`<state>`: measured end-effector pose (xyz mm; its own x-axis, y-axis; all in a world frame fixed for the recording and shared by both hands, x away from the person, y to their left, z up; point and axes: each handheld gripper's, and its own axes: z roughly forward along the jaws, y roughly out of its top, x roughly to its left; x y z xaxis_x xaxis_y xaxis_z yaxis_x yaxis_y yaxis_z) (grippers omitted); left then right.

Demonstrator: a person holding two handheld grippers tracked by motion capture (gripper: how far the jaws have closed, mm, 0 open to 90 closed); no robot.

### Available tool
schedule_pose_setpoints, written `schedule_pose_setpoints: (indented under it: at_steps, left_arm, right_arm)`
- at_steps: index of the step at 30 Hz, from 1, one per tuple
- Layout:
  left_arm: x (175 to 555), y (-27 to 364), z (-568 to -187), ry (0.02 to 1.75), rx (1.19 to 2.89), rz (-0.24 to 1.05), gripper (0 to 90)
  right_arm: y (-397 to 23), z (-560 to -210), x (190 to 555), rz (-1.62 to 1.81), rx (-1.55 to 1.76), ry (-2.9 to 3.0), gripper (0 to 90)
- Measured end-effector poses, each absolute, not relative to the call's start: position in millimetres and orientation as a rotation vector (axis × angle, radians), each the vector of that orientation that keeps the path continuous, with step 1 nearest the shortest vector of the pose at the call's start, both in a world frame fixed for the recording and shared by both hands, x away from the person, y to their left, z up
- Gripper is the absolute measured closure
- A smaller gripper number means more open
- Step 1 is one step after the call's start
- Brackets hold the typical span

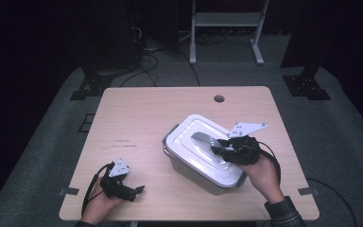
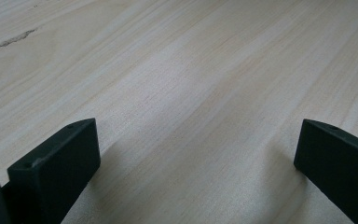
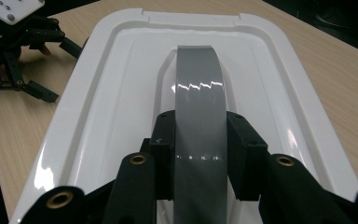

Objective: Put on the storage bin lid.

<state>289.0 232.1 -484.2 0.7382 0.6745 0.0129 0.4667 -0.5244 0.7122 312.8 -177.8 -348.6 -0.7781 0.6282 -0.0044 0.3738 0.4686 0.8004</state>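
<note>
A white lidded container (image 1: 196, 153) sits on the wooden table (image 1: 142, 113), right of centre. Its white lid (image 3: 121, 93) carries a grey arched handle (image 3: 199, 93) along the middle. My right gripper (image 1: 219, 147) is over the lid and shut on that handle, one black jaw pressed against each side of the grey strip (image 3: 200, 154). My left gripper (image 1: 139, 190) rests low on the table near the front left corner, pointing right. Its two black jaws stand wide apart with bare wood between them (image 2: 198, 154). In the right gripper view the left gripper (image 3: 18, 51) lies beyond the lid's left edge.
A round cable hole (image 1: 219, 99) is in the table near its far edge. Dark grey carpet surrounds the table, with a white metal frame (image 1: 227, 28) and black stands with cables behind it.
</note>
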Motion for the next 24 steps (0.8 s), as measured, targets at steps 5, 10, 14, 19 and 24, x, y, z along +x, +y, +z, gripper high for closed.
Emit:
schedule_pose_setpoints:
  at_steps: [5, 10, 14, 19, 24]
  left_arm:
    - [289.0, 232.0, -484.2, 0.855, 2.221, 0.375, 0.0]
    - [289.0, 232.0, -484.2, 0.855, 2.221, 0.376, 0.0]
    - [289.0, 232.0, -484.3, 0.855, 2.221, 0.376, 0.0]
    - [289.0, 232.0, -484.3, 0.855, 2.221, 0.376, 0.0]
    - [289.0, 232.1, -484.2, 0.855, 2.222, 0.375, 0.0]
  right_arm:
    - [-173.4, -349.1, 311.1, 1.205, 0.837, 2.434, 66.4]
    - [-170.3, -350.8, 310.7, 1.203, 0.823, 2.445, 66.3]
    - [-168.4, -352.0, 310.7, 1.199, 0.816, 2.452, 66.3]
    - [-167.7, -353.2, 310.5, 1.197, 0.811, 2.453, 66.3]
    - [-167.5, -354.5, 309.8, 1.2, 0.805, 2.449, 66.3]
